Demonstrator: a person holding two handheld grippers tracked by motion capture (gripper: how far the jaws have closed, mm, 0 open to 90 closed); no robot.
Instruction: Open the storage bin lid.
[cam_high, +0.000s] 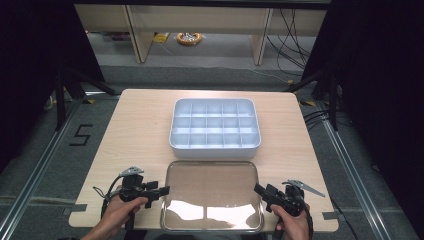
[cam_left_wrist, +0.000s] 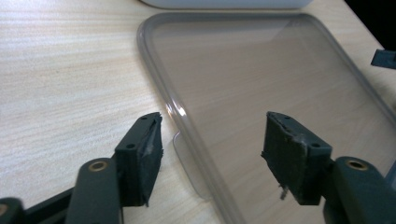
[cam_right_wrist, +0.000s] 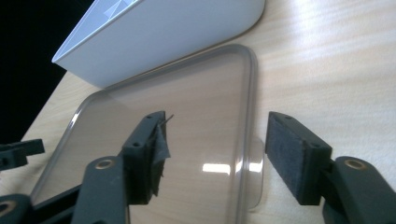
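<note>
Clear lid (cam_high: 212, 196) flat on tabletop (cam_high: 135, 130) just before the box (cam_high: 215, 125). Left claw (cam_high: 161, 191) and right claw (cam_high: 261, 190) both open, straddling its side edges, gripping nothing. Risk: thin slick rim slips when pinched.

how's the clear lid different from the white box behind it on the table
The lid is see-through, so the wood grain shows through it; the box is solid white. The lid is a flat sheet with a low rim, while the box has tall walls and is split into many small compartments. The lid lies nearer the person, the box farther back. Both are rounded rectangles of similar outline, lying on the table.
</note>
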